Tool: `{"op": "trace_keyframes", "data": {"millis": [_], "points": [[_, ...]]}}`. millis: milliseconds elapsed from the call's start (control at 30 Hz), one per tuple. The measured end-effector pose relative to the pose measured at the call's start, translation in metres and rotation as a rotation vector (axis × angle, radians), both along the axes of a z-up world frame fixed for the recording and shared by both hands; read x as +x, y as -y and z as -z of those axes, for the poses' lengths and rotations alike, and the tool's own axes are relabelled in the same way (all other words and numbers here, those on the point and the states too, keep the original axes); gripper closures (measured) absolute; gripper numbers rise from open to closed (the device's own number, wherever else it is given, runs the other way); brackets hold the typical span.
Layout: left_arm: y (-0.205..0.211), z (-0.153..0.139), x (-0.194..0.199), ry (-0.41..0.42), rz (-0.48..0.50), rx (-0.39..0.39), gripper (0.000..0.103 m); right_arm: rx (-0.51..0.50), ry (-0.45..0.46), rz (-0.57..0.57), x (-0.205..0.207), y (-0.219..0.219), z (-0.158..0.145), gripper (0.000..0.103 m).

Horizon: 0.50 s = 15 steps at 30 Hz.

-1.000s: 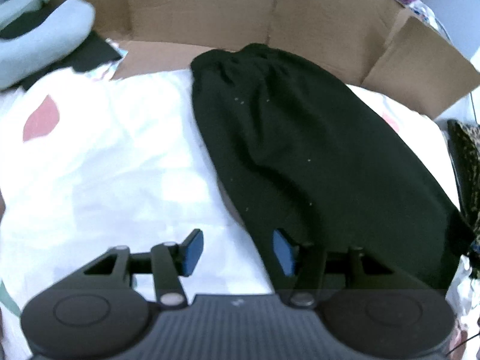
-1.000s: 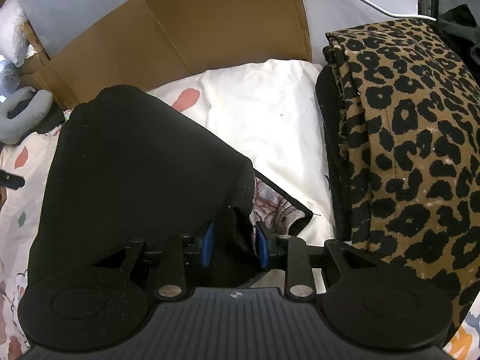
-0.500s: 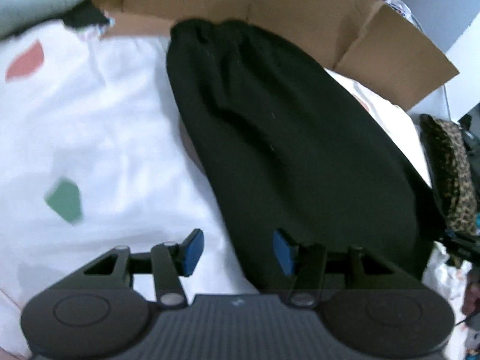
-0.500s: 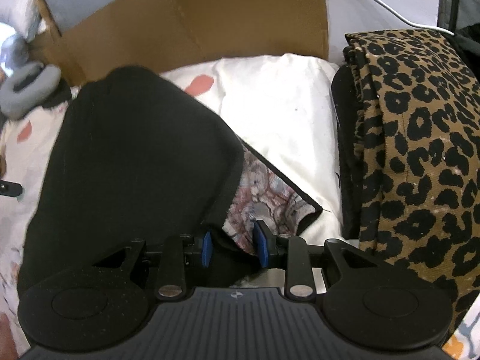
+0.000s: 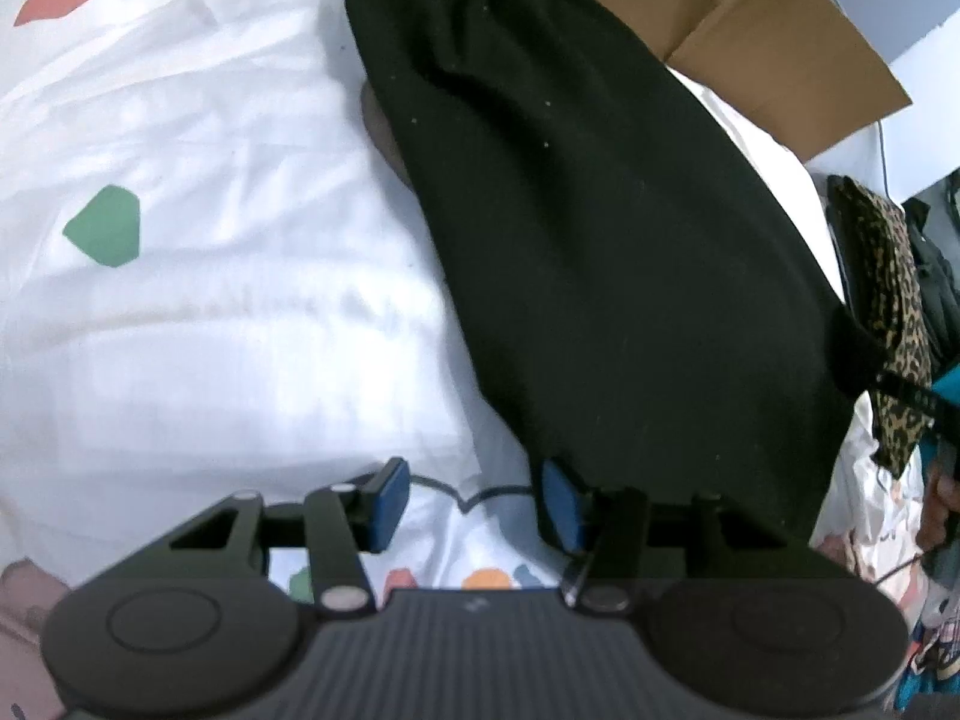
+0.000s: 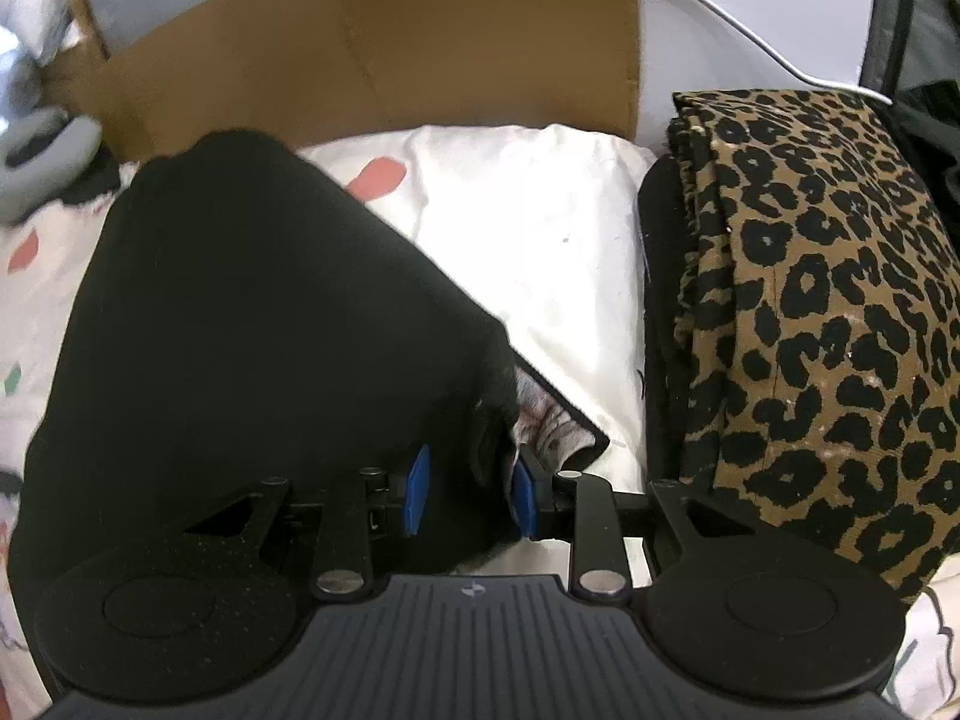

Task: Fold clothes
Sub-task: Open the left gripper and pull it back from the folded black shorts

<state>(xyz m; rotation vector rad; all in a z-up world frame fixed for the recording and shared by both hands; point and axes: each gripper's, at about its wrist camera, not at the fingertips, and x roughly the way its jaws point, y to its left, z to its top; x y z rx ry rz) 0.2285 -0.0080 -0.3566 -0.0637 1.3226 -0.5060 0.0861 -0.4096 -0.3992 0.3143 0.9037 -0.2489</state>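
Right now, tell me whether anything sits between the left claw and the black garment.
Nothing visible does. The left claw is open, its right finger at the near edge of the black garment, with only the white patterned bedsheet under the gap. The right claw already grips the garment's other corner.

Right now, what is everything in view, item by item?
black garment: one, black, spread on the sheet, its corner between the right claw's pads
sheet: one, white with coloured shapes, under the garment
cardboard: one, brown, standing behind the sheet
leopard fabric: one folded piece, tan and black, right of the sheet
neck pillow: one, grey, far left
left claw: one, black with blue pads, open at the garment's near edge
right claw: one, black with blue pads, shut on the garment's corner
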Motion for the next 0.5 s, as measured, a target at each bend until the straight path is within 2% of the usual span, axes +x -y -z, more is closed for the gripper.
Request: {"op": "trace_keyframes", "data": {"millis": [100, 300, 500], "points": [[-0.003, 0.001, 0.003, 0.0, -0.008, -0.004, 0.051, 0.036, -0.003, 0.079, -0.002, 0.014, 0.002, 0.092], [-0.005, 0.004, 0.003, -0.009, 0.007, -0.009, 0.051, -0.005, 0.007, 0.156, -0.011, 0.03, 0.0, 0.093], [-0.005, 0.004, -0.012, -0.001, 0.05, 0.022, 0.052, -0.055, 0.024, 0.12, -0.016, 0.025, -0.014, 0.092]]}}
